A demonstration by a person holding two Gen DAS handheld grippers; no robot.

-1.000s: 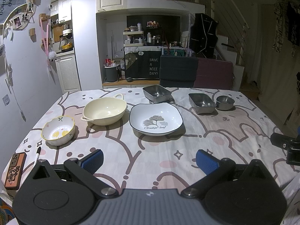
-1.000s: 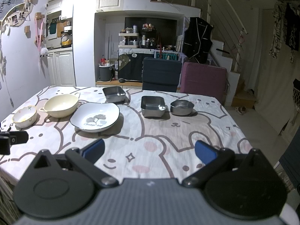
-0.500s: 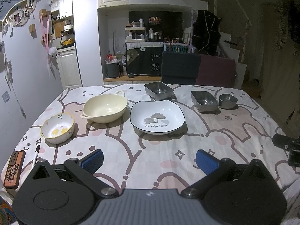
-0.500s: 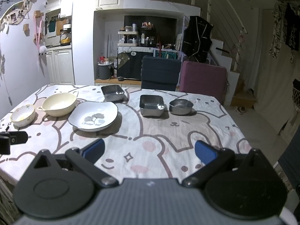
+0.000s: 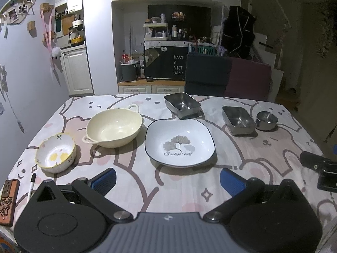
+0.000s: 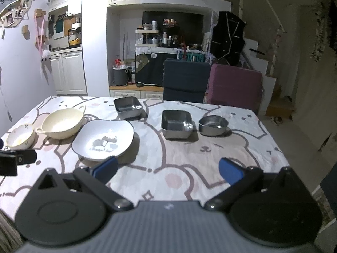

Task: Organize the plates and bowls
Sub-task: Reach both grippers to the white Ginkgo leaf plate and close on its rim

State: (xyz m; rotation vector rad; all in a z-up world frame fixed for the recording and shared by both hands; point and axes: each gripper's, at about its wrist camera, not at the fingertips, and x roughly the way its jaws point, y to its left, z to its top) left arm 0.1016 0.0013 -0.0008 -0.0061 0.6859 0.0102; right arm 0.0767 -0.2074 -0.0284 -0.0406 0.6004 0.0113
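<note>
Six dishes are spread over a table covered with a pink-and-white cartoon-patterned cloth. A white square plate with a dark rim, a leaf print and the words "Ginkgo leaf" is set near the middle. To its left a cream two-handled bowl is placed, and further left a small white bowl with a yellow rim and yellow motifs. Behind the plate a rectangular steel tray is seen; to the right a second steel tray stands just beside a small round steel bowl, possibly touching it.

The left gripper is held above the near edge, its blue-padded fingers wide apart and empty. The right gripper is likewise spread and empty. A marker pen and a brown case lie at the near left corner. Two chairs are pushed in at the far side.
</note>
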